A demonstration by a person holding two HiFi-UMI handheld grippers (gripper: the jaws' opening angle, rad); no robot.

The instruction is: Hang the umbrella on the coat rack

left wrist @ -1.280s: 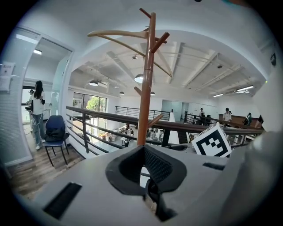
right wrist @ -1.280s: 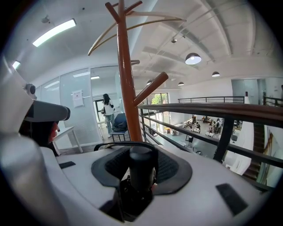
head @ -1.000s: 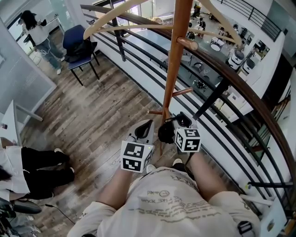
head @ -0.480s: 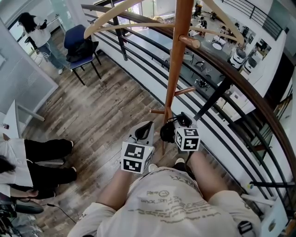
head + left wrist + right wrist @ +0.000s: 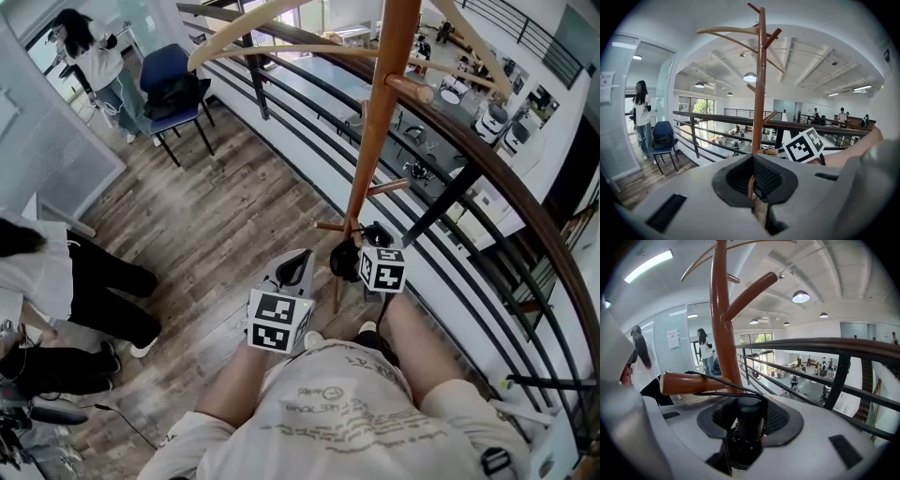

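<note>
The wooden coat rack [image 5: 382,122] stands by the railing, and its pole [image 5: 721,310] rises close ahead in the right gripper view. My right gripper [image 5: 356,253] is shut on the black folded umbrella [image 5: 342,264], whose handle [image 5: 751,420] sits between the pads. The umbrella's thin black strap [image 5: 701,393] is looped around a low wooden peg [image 5: 693,383] of the rack. My left gripper [image 5: 302,266] hangs just left of the right one, jaws shut with nothing between them [image 5: 752,180]. The rack [image 5: 761,79] shows beyond it.
A dark curved railing [image 5: 487,169] with metal bars runs right behind the rack, over a drop to a lower floor. A blue chair [image 5: 176,89] stands at the back left. One person [image 5: 66,281] stands close at the left and another [image 5: 94,56] by the chair.
My right gripper has sunk a little with the umbrella beside the low peg. The left gripper has kept still. The person at the left has moved further into view.
</note>
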